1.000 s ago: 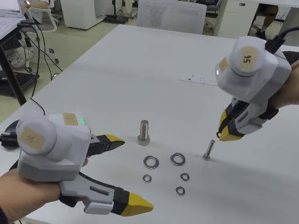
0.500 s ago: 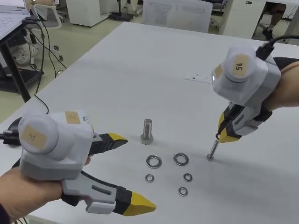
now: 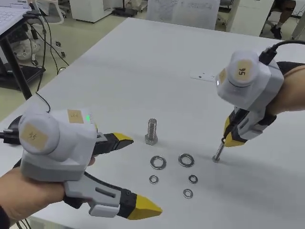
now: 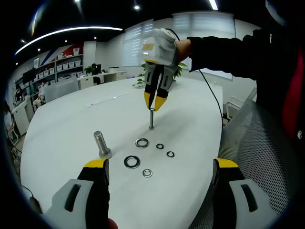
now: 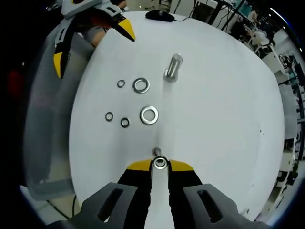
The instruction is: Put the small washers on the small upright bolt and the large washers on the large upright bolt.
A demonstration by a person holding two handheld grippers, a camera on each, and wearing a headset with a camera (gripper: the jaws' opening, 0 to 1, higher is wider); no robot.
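Right claw point(image 3: 229, 140) clenched on the tip of the small bolt point(image 3: 218, 153), bolt standing on the white desk point(image 3: 143, 71), left claw point(image 3: 136, 173) spread wide and empty, large bolt point(image 3: 152, 131) upright to the left, two large washers point(image 3: 158, 162) and three small washers point(image 3: 154, 179) lying flat on the desk, in front of the bolts.

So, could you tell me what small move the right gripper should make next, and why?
Probably lower the right gripper slightly and open its jaws: it pinches what looks like a small washer right at the top of the small upright bolt, so releasing should drop it down the shank.
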